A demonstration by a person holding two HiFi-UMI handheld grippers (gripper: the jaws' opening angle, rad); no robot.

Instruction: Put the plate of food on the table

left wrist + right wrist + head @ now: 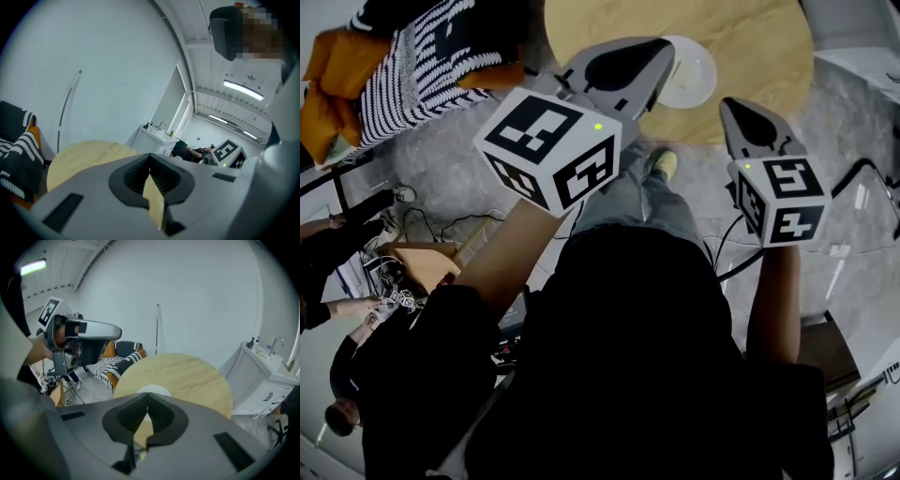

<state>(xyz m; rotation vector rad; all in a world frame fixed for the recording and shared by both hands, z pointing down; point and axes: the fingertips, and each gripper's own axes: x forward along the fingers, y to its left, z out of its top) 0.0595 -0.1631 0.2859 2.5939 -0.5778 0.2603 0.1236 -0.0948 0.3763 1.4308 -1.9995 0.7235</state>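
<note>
Far left in the head view: striped cushion (422, 56) on an orange seat (328, 89), well clear of the action. Next across, left hand-held gripper (666, 49), jaws pressed together on nothing, tips overlapping the left rim of the white plate (694, 80). Plate already down on the round wooden tabletop (759, 47), close to the near edge. Sits flat, with no food to be made out on it from here. Further right, right hand-held gripper (729, 105), likewise closed and empty, tips just right of the plate and over the tabletop's near edge.

Key relation: plate between the two tools, ahead and to the right of the left tips, ahead and to the left of the right tips. Round, so no long axis to line up with. Looks nearer the left hand from above, though no telling either tool's height over the tabletop from that angle.

In the left gripper view, past the closed tips: only a sweep of bare tabletop (79, 157), a pale wall (108, 61) and a sink unit (157, 138). No plate, hidden behind the tool's own body. In the right gripper view: plate (158, 390) dead ahead, peeping just above the shut tips, left hand-held gripper off to the left. On this evidence, placing apparently done, both tools off the plate.
</note>
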